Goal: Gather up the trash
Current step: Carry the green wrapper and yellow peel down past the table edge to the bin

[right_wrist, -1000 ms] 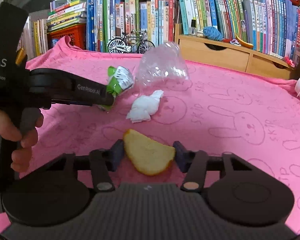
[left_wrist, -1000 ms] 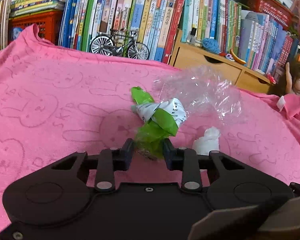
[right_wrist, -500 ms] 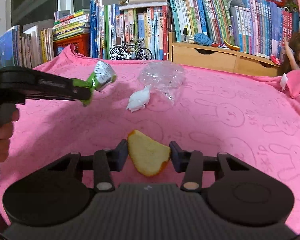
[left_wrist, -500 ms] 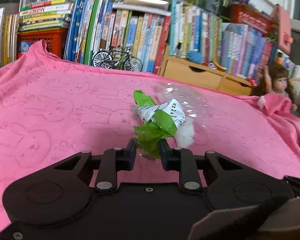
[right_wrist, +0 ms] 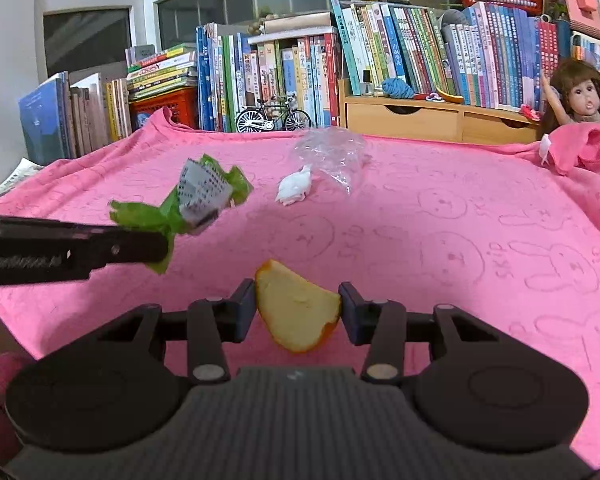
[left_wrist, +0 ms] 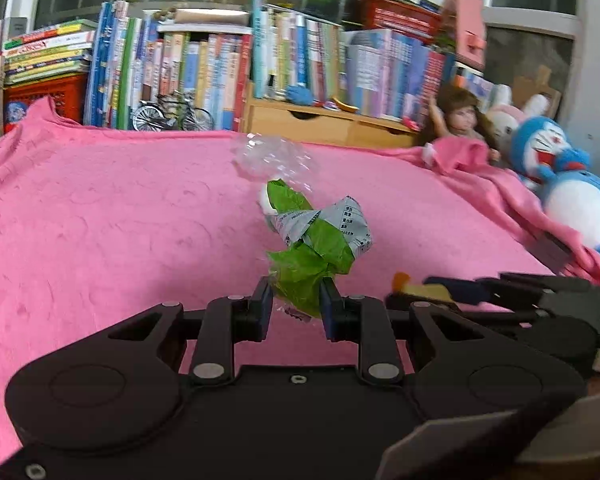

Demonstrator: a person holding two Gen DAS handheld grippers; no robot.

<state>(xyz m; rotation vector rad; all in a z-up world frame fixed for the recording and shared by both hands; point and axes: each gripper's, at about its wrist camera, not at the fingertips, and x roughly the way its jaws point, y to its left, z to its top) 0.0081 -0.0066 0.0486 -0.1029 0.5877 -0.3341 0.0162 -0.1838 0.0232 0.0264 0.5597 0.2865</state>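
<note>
I have the left gripper [left_wrist: 294, 306] clamped on a crumpled green snack wrapper [left_wrist: 316, 252], its narrow-set fingers [left_wrist: 260, 308] pinching the lower green end while the printed silver part sticks up above them, clear of the pink blanket [left_wrist: 100, 220]. From the right wrist view the same wrapper [right_wrist: 196, 200] hangs off the tip of the left gripper [right_wrist: 156, 246], which reaches in from the left edge, lifted off the cloth.

My right gripper [right_wrist: 298, 308] holds a piece of orange peel [right_wrist: 296, 308] across its width, pale pith side facing the camera, one finger [right_wrist: 244, 308] pressed to each edge. In the left wrist view the right gripper [left_wrist: 420, 290] comes in low from the right, with a bit of the peel [left_wrist: 402, 280] showing at its tip.

Two pieces of trash lie on the blanket farther back: a small wad of white tissue [right_wrist: 296, 190] and, touching it on the far side, a crumpled clear plastic bag [right_wrist: 332, 154]. In the left wrist view the bag [left_wrist: 276, 156] shows behind the wrapper, with only a sliver of the tissue [left_wrist: 264, 202] visible.

Behind the blanket stand a row of books [right_wrist: 292, 60], a miniature bicycle [right_wrist: 274, 118], a wooden drawer unit [right_wrist: 420, 120] and a doll [right_wrist: 580, 96]; a blue-and-white plush toy [left_wrist: 568, 188] sits at the right edge.
</note>
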